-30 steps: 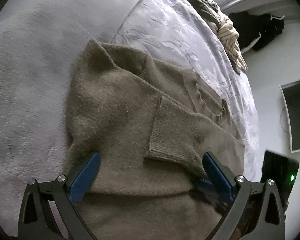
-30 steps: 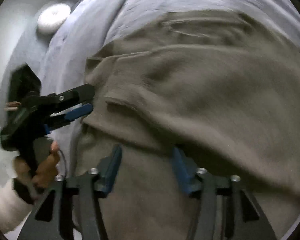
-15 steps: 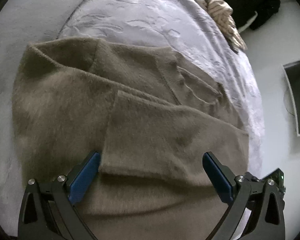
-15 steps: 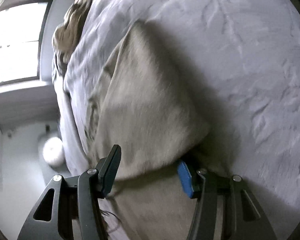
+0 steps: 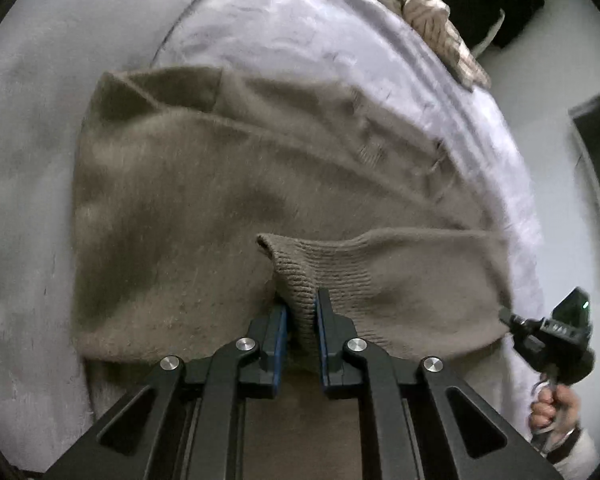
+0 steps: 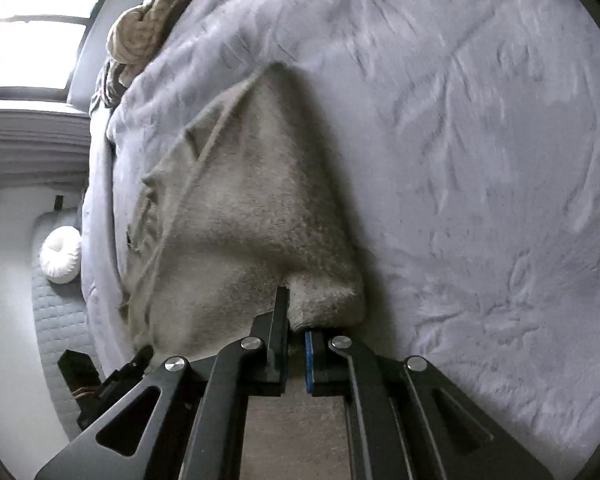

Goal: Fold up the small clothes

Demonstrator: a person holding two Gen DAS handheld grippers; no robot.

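Note:
A taupe knit sweater (image 5: 220, 200) lies partly folded on a grey bed cover (image 5: 32, 160). My left gripper (image 5: 301, 312) is shut on the ribbed hem of a folded-over layer (image 5: 340, 264) at the sweater's near edge. My right gripper (image 6: 297, 320) is shut on the sweater's near corner (image 6: 320, 300); the sweater (image 6: 240, 208) stretches away from it. The right gripper also shows in the left wrist view (image 5: 512, 316) at the sweater's right corner. The left gripper shows dark at the lower left of the right wrist view (image 6: 140, 356).
A cream cable-knit garment (image 5: 432, 12) lies at the bed's far end, also in the right wrist view (image 6: 140, 36). Dark clothes (image 5: 496, 4) lie on the floor beyond. A white round cushion (image 6: 61, 255) sits on the floor beside the bed.
Both grippers have closed from open onto the sweater's near edge. The ribbed layer now sits bunched between the left fingers.

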